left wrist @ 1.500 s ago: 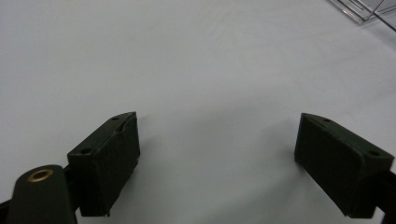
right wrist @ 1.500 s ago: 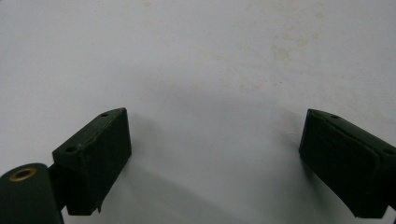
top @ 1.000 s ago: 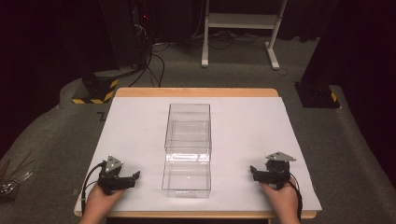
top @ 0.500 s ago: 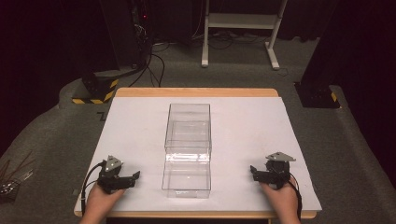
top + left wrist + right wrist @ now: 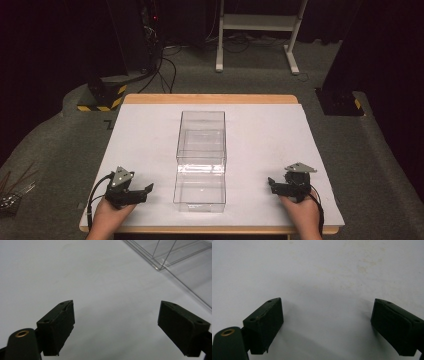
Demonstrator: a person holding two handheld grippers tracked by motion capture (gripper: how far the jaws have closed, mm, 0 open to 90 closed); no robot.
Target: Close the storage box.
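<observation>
Resting low, both grippers gape, empty.
Left gripper [image 5: 146, 189] and right gripper [image 5: 270, 182] flank the clear box [image 5: 201, 160], bare table [image 5: 150, 145] between.

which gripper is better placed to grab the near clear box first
Left, probably. The left gripper sits closer to the near clear box than the right gripper, both open; its own view shows a box edge.

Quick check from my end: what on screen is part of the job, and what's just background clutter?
Likely part of the job:
- two clear boxes, near and far, end to end on the white table
- left gripper, open
- right gripper, open

Just lying about:
- white stand
- floor cables
- yellow-black striped base
- sticks on the floor, left
</observation>
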